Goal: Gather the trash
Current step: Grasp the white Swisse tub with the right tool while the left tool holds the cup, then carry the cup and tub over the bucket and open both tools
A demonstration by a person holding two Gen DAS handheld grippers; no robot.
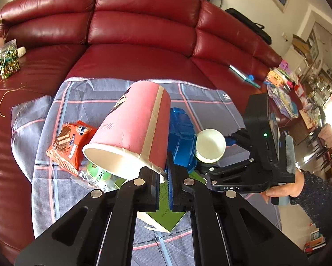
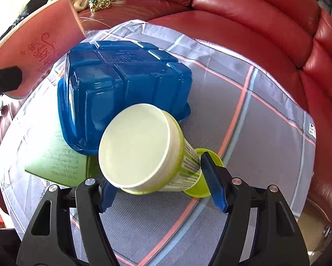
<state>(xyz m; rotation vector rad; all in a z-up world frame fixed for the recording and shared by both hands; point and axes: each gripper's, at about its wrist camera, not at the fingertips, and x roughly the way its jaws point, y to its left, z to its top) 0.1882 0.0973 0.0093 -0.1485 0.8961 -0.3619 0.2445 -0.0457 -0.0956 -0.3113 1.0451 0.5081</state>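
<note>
My left gripper [image 1: 165, 180] is shut on the rim of a pink paper cup [image 1: 132, 124] and holds it tilted above a grey checked cloth [image 1: 77, 97] on the red sofa. The pink cup also shows at the top left of the right wrist view [image 2: 39, 44]. My right gripper [image 2: 163, 194] is shut on a green-and-white paper cup [image 2: 141, 146], bottom facing the camera, above the cloth [image 2: 243, 115]. An upturned blue plastic tray [image 2: 121, 79] lies on the cloth beside a green leaflet [image 2: 57, 161]. An orange snack wrapper [image 1: 70, 144] and a green packet [image 1: 99, 173] lie under the pink cup.
A red leather sofa [image 1: 143, 33] surrounds the cloth. A jar of glitter [image 1: 8, 59] and soft toys sit at its left end. Books and papers [image 1: 281, 84] are piled at the right end, with a pen [image 1: 243, 75] nearby.
</note>
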